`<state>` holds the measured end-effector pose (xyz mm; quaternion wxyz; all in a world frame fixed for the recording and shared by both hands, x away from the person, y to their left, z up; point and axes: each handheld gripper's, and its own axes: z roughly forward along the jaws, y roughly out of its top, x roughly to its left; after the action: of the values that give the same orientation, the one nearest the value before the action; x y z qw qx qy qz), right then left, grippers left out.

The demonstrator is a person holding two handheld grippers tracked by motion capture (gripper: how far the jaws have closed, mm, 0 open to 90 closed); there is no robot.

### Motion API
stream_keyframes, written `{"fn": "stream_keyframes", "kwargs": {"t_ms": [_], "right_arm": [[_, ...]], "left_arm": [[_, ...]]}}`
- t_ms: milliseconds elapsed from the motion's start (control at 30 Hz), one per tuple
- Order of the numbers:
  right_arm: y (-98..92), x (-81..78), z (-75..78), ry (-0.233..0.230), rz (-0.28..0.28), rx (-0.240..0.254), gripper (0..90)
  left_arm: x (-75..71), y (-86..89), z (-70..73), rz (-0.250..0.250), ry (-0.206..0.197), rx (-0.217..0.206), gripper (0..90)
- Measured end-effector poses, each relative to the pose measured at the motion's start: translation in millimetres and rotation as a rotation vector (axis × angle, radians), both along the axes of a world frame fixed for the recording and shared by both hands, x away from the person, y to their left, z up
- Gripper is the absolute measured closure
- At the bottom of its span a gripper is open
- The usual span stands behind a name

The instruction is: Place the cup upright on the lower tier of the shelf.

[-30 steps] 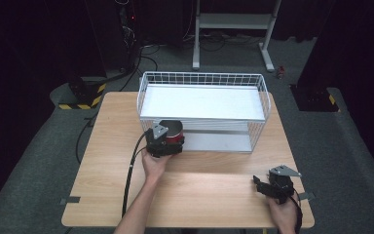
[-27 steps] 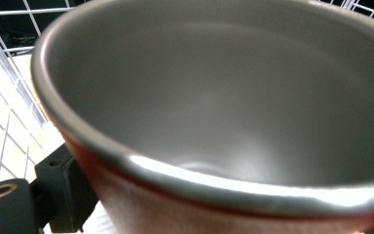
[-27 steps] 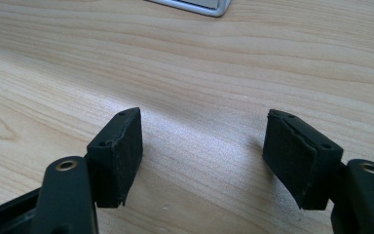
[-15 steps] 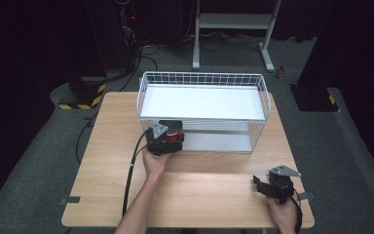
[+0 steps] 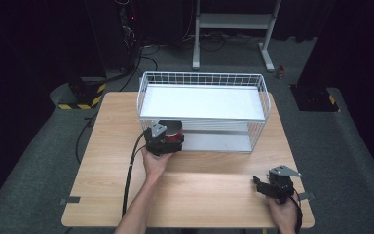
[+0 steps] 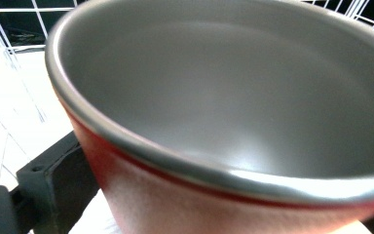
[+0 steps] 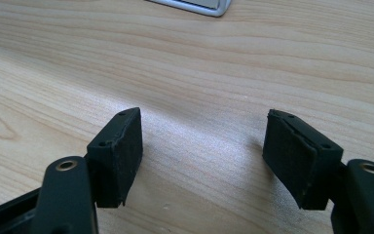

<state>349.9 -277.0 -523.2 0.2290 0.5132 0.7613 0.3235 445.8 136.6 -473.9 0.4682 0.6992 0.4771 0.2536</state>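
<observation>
The left gripper had just been opening its jaws w/ the red metal pot with grey inside between them; a release was judged underway. The pot sat at the white wire basket's front, on the wooden surface. The right gripper lay low over bare wood, jaws wide, empty.
</observation>
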Motion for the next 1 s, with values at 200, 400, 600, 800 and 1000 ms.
{"fn": "stream_keyframes", "kwargs": {"t_ms": [200, 400, 600, 800, 1000], "right_arm": [[-0.2, 0.2, 0.0, 0.0, 0.001, 0.0, 30.7], [-0.2, 0.1, 0.0, 0.001, 0.001, 0.001, 30.7], [-0.3, 0.2, 0.0, 0.0, 0.002, 0.0, 30.7], [-0.3, 0.2, 0.0, 0.0, 0.002, 0.0, 30.7], [-0.3, 0.2, 0.0, 0.0, 0.002, 0.0, 30.7]], "left_arm": [[-3.9, 3.4, 3.4, -0.02, 0.011, 0.001, 0.1], [-12.1, 7.7, 5.5, -0.023, 0.028, 0.039, 0.7], [-22.6, 16.6, 0.5, -0.013, 0.033, 0.037, 6.4], [-32.2, 19.7, -8.6, -0.016, 0.036, 0.074, 14.0], [-31.6, 15.4, -17.7, 0.003, 0.07, 0.092, 22.3]]}}
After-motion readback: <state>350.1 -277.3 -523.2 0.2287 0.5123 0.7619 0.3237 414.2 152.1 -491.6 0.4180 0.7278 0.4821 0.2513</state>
